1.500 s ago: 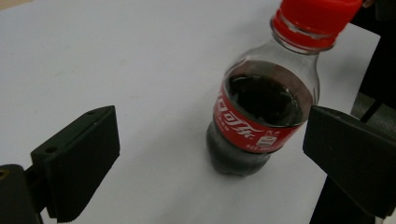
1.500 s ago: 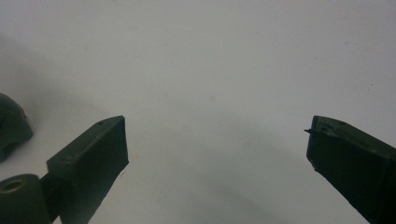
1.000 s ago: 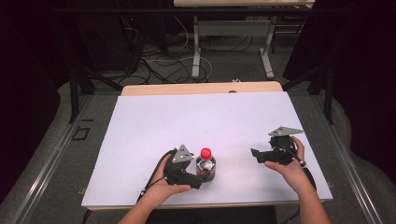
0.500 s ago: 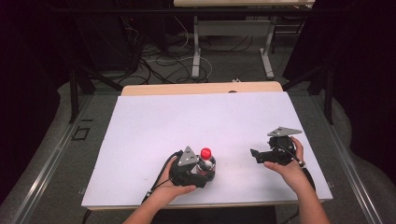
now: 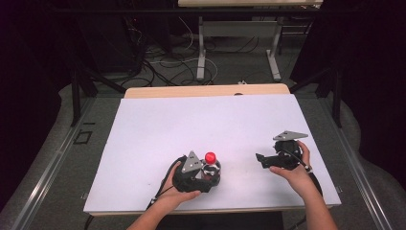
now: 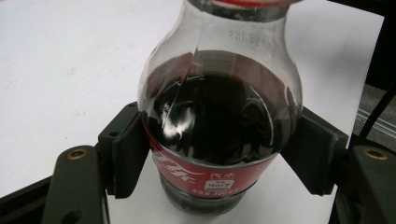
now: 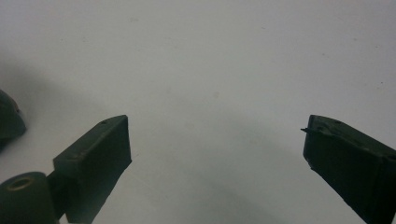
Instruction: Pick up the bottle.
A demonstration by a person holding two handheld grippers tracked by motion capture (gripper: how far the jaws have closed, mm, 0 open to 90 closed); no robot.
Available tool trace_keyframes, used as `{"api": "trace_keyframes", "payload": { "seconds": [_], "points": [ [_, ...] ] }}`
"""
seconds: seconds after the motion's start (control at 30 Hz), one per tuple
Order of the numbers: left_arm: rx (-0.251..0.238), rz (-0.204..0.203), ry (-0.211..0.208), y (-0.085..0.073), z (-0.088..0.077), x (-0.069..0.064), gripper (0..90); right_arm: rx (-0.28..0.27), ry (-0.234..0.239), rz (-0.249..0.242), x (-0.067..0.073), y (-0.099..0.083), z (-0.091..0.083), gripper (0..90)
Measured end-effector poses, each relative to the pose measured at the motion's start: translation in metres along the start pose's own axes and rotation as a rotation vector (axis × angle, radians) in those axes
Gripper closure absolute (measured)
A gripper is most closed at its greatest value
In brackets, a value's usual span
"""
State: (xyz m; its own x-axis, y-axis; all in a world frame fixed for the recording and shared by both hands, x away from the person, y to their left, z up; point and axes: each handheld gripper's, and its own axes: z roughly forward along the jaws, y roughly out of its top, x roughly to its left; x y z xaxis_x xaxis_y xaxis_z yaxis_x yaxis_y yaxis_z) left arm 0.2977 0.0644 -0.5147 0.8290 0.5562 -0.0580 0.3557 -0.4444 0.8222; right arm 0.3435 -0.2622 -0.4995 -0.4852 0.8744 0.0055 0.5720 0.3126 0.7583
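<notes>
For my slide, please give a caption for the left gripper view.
Left claw shut on an upright cola bottle on the white table.

The bottle (image 6: 217, 126) has a red label with white script (too cut off to read) and tiny, illegible print.

— What is being handled here?

— A small clear plastic bottle with a red screw cap (image 5: 210, 157), a red printed label band and dark cola inside (image 6: 219, 116). It stands upright on the white table sheet (image 5: 201, 124), near that sheet's front edge and a little left of its middle.

— How full is it?

— The dark drink reaches up to about the rounded shoulder; the glassy dome above that is clear, with faint stamped print just under the neck ring.

— And the label?

— It wraps the lower body, red with white script and a small white patch of print; below it the base is dark and rests flat on the sheet.

— Is it free-standing?

— No, black pads (image 6: 128, 154) press its sides at label height.
</notes>
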Motion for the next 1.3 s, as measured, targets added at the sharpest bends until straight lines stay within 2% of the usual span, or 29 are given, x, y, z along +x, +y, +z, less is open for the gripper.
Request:
{"api": "trace_keyframes", "payload": {
  "seconds": [0.03,0.07,0.13,0.17,0.2,0.3,0.37,0.47,0.5,0.53,0.63,0.7,0.9,1.03,1.1,1.23,1.27,1.3],
  "points": [
    [0.008,0.000,-0.004,0.001,-0.001,0.000,29.8,-0.001,0.000,-0.001,0.000,0.000,0.000,7.1],
    [-0.010,-0.010,0.004,0.000,0.000,-0.001,29.8,-0.002,0.001,-0.001,0.000,0.000,0.000,7.1],
    [-0.014,-0.006,0.007,0.001,-0.003,0.000,29.9,-0.004,0.002,0.000,0.000,0.000,0.000,7.2],
    [-0.014,-0.006,-0.004,0.002,-0.006,0.001,29.9,-0.003,0.004,0.002,0.001,0.000,0.000,7.2],
    [-0.009,-0.019,-0.001,0.003,-0.008,0.001,29.9,-0.002,0.001,0.003,0.001,0.000,0.000,7.2],
    [-0.027,-0.017,0.025,0.007,-0.016,0.003,29.8,-0.005,0.010,-0.004,0.002,0.000,0.000,7.2],
    [-0.034,-0.020,0.027,0.008,-0.019,0.004,29.8,-0.010,0.011,-0.007,0.003,0.000,0.001,7.2],
    [-0.017,-0.028,0.039,0.012,-0.031,0.008,29.8,-0.023,0.023,-0.024,0.007,0.003,0.000,8.9],
    [-0.018,-0.026,0.040,0.012,-0.034,0.010,29.8,-0.025,0.024,-0.017,0.010,0.003,-0.001,9.5],
    [-0.021,-0.042,0.048,0.013,-0.036,0.012,29.8,-0.036,0.032,-0.028,0.011,0.004,-0.001,10.0],
    [-0.032,-0.049,0.074,0.013,-0.040,0.016,29.8,-0.044,0.058,-0.047,0.016,0.007,0.000,10.1],
    [-0.028,-0.050,0.074,0.014,-0.043,0.020,29.7,-0.049,0.071,-0.054,0.021,0.010,0.000,10.5],
    [-0.044,-0.046,0.093,0.021,-0.049,0.028,29.6,-0.064,0.104,-0.071,0.032,0.023,0.001,12.5],
    [-0.045,-0.049,0.075,0.029,-0.049,0.035,29.6,-0.097,0.122,-0.078,0.042,0.035,-0.002,14.3],
    [-0.066,-0.061,0.084,0.032,-0.048,0.037,29.5,-0.109,0.136,-0.091,0.047,0.042,-0.003,14.3],
    [-0.041,-0.047,0.090,0.036,-0.046,0.042,29.5,-0.127,0.161,-0.127,0.059,0.058,-0.007,14.7],
    [-0.049,-0.048,0.099,0.036,-0.045,0.043,29.5,-0.134,0.178,-0.129,0.062,0.062,-0.008,14.7],
    [-0.041,-0.053,0.084,0.037,-0.045,0.044,29.5,-0.139,0.195,-0.143,0.065,0.066,-0.008,14.8]
  ]
}}
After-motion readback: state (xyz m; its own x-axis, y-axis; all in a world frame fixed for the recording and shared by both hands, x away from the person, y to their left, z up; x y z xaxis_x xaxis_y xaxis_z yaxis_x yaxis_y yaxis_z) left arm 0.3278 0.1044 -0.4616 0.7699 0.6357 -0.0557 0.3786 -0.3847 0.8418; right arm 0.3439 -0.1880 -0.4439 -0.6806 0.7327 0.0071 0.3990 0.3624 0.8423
